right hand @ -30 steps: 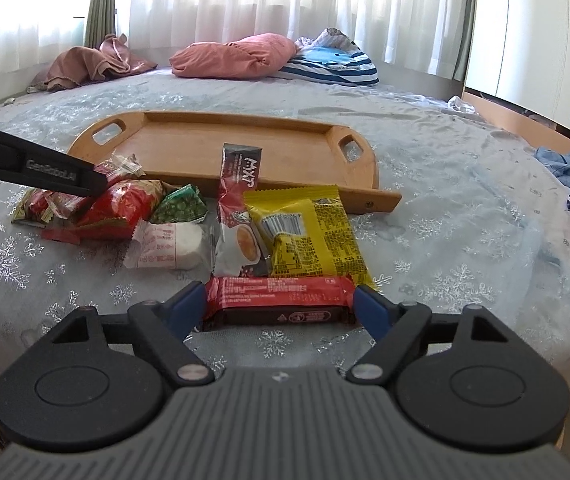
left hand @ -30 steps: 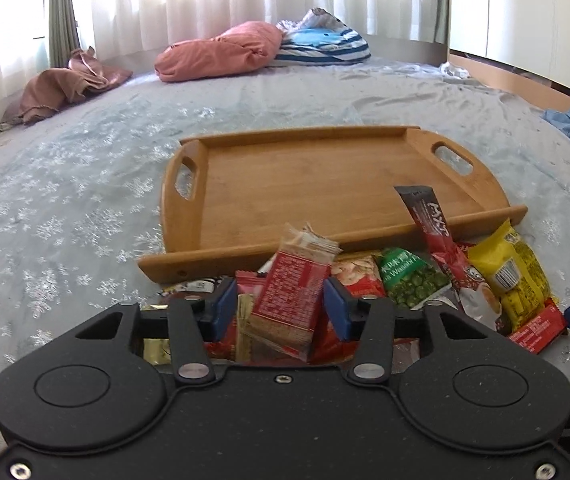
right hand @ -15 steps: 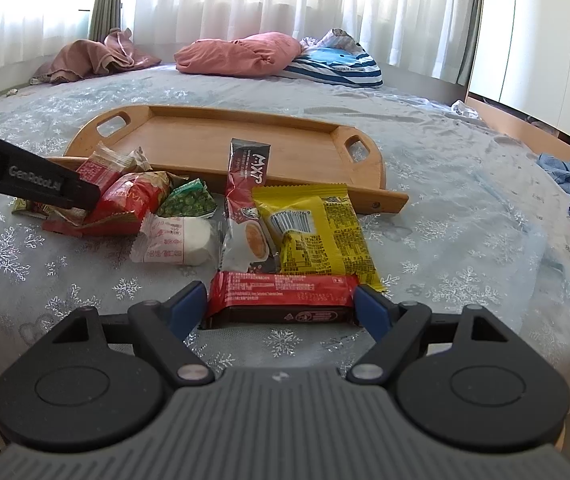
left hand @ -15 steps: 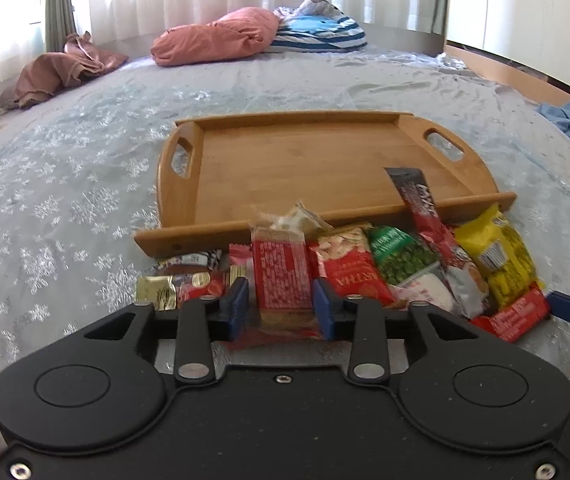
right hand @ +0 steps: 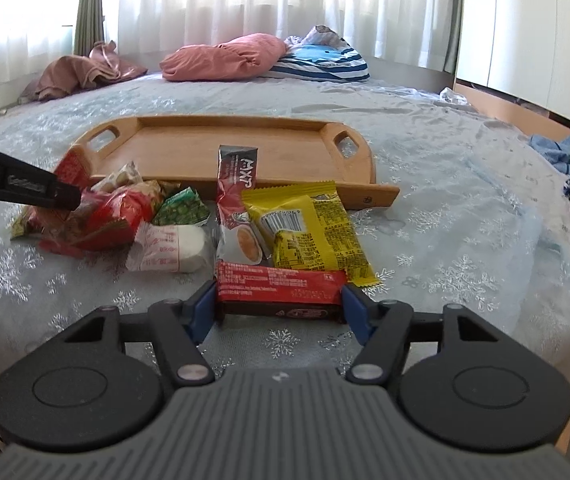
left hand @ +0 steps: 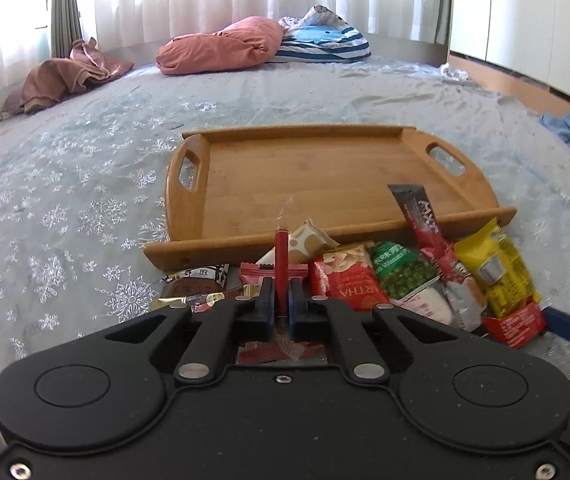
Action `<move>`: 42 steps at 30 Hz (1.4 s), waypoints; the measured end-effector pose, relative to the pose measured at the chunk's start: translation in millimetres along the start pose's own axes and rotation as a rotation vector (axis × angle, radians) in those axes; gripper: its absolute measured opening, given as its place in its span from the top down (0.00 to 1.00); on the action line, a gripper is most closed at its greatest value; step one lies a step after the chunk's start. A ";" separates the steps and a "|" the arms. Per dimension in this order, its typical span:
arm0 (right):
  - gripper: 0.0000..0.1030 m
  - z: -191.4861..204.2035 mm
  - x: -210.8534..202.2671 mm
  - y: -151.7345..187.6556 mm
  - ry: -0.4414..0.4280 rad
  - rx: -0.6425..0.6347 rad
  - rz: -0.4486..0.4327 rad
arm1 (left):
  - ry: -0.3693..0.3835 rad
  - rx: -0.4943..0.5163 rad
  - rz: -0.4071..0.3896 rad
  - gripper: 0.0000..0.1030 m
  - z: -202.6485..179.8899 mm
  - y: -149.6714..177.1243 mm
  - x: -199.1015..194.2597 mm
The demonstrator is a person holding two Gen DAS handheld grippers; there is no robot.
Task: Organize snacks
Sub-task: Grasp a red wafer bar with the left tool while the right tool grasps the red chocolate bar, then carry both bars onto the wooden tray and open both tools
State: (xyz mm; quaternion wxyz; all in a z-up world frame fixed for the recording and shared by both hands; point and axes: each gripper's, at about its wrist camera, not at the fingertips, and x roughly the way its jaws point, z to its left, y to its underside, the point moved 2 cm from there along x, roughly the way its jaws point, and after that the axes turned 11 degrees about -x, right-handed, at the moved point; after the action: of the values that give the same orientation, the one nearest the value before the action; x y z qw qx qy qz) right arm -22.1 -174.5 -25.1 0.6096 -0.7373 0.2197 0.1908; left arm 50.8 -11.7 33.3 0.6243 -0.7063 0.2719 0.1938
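Left view: one wooden tray (left hand: 325,176) on the bed (left hand: 65,184) holds no snacks; the left gripper (left hand: 281,300) clamps a thin red packet (left hand: 281,264) edge-on. Right view: the right gripper (right hand: 279,308), jaws just closing, touches both ends of a red bar (right hand: 281,288), apparently gripped; roughly eight snacks lie before the tray.

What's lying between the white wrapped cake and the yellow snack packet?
In the right wrist view, a long red coffee-mix sachet lies between the white wrapped cake and the yellow packet, its dark top end leaning on the wooden tray.
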 end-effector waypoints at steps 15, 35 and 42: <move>0.35 -10.1 -28.6 -16.1 0.003 0.009 -0.043 | 0.059 -0.031 -0.033 0.95 1.5 -15.7 -30.6; 0.35 -55.0 47.4 -119.5 -0.070 -0.066 -0.040 | 0.179 -0.182 0.088 0.95 17.0 -107.8 28.0; 0.35 -54.2 104.7 -140.0 -0.132 -0.099 0.079 | 0.193 -0.241 0.202 0.95 17.5 -119.9 80.7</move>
State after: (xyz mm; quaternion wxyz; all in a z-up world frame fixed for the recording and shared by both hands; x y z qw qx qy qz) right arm 143.6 -214.9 41.5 0.5774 -0.7433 0.1984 0.2735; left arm 189.7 2.8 74.4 0.4836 -0.7604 0.3748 0.2178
